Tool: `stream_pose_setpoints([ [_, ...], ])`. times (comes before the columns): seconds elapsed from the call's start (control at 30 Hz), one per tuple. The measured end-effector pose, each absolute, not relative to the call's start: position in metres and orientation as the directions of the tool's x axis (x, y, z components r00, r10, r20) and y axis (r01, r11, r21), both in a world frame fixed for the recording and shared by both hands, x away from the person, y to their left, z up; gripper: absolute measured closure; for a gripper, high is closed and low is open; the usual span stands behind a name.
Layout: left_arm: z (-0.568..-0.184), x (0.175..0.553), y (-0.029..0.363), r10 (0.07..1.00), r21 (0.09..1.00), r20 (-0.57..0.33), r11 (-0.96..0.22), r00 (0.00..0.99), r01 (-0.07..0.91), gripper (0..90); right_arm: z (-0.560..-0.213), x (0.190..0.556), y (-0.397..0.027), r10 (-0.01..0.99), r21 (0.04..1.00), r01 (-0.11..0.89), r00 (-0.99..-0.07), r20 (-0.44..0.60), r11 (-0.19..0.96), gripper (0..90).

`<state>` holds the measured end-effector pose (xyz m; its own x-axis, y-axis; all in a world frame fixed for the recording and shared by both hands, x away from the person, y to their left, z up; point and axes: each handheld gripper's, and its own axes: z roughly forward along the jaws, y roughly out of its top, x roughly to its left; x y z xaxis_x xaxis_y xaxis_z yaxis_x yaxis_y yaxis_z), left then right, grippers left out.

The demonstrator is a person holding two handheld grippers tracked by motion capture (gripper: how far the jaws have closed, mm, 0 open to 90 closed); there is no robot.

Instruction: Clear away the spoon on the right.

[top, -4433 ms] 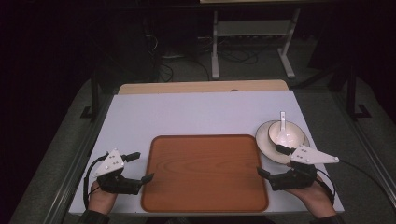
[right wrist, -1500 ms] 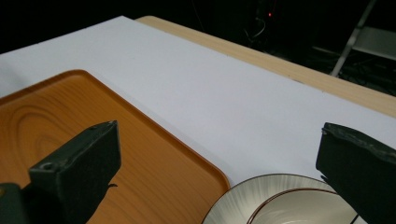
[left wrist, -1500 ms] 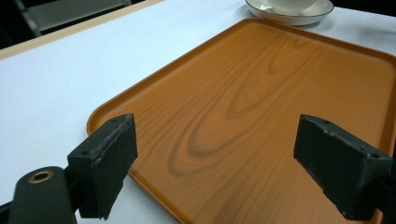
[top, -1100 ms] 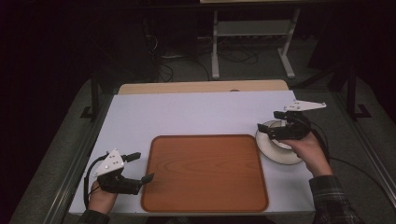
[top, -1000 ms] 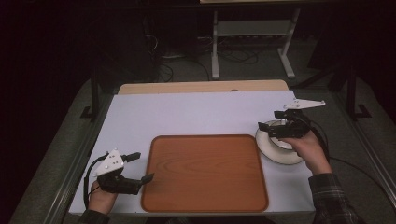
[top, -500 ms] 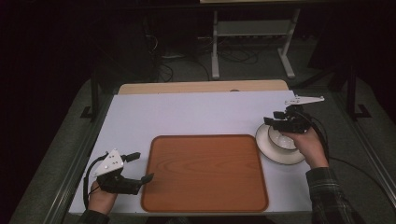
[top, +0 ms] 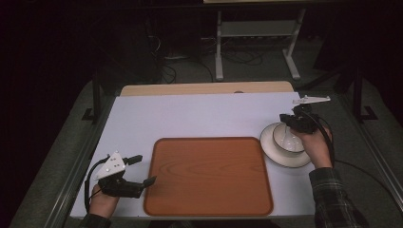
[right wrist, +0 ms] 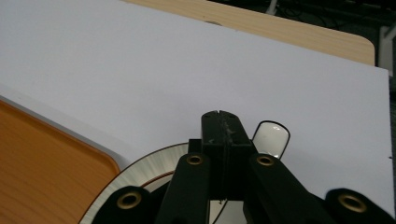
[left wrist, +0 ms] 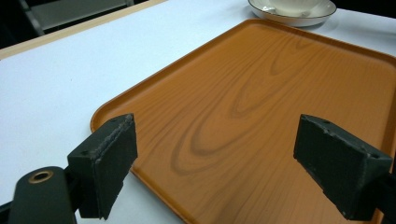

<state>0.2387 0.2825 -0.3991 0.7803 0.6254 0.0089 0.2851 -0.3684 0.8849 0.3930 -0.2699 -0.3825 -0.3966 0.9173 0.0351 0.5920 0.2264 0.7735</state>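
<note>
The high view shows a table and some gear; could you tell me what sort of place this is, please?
Probably a lab or recording workspace, not a dining room: a white-topped table in a dark room, cables on the floor, and a metal stand behind it.

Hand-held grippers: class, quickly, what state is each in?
Left hand-held gripper: open, holding nothing.
Right hand-held gripper: closed; whether it grips the spoon cannot be told.
</note>
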Motion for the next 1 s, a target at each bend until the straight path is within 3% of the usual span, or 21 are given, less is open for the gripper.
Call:
stream_pose_setpoints([
  [1.0,-0.399,0.239,0.283,0.626,0.884,0.008,-0.369,0.779,0.287,12.9,-0.387,0.392,-0.294,0.954,0.753,0.630,-0.299,0.011,0.189,89.2],
])
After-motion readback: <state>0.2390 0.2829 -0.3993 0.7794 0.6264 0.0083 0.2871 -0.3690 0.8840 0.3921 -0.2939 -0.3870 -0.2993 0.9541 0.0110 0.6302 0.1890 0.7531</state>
